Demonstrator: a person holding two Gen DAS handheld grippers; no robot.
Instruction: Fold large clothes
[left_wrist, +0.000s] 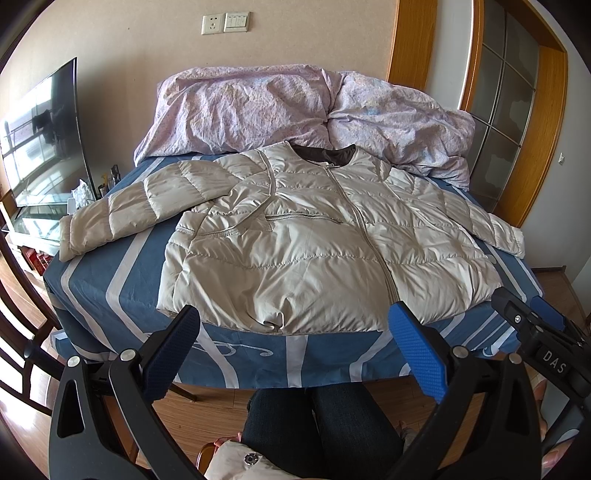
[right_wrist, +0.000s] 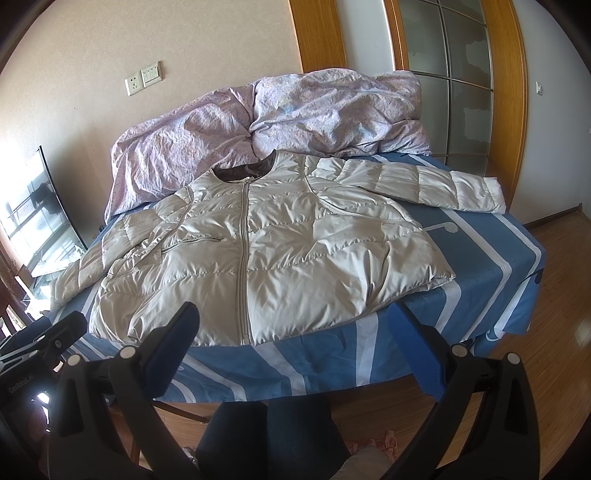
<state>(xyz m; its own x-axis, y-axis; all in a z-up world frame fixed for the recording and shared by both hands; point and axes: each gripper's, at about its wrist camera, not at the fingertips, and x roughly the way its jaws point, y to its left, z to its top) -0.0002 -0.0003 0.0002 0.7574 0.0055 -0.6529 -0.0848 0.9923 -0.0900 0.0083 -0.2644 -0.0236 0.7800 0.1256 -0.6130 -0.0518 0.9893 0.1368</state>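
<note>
A beige quilted puffer jacket (left_wrist: 295, 240) lies flat and zipped, front side up, on a bed covered with a blue sheet with white stripes (left_wrist: 122, 288). Its dark brown collar lining points toward 12 o'clock and its hem runs along the near edge of the bed at 6 o'clock. In the left wrist view one sleeve stretches out toward 9 o'clock, bent at the elbow, and the other sleeve reaches toward 3 o'clock, its cuff near the edge of the mattress. A crumpled lilac floral duvet (left_wrist: 295, 110) is heaped against the wall at 12 o'clock, just behind the collar.

The left gripper (left_wrist: 295, 350) hovers short of the hem, its black arms with blue textured pads spread wide apart and holding nothing. The right gripper (right_wrist: 303, 354) hangs likewise at the near edge of the bed, fingers wide apart and empty, apart from the cloth. Each gripper shows in the other's view, at 3 o'clock and at 9 o'clock.

The person's dark trouser legs (left_wrist: 317, 424) stand at 6 o'clock on a wooden floor. A flat television screen (left_wrist: 44, 136) stands at 9 o'clock, and a wood-framed glass door (left_wrist: 506, 110) at 2 o'clock.
</note>
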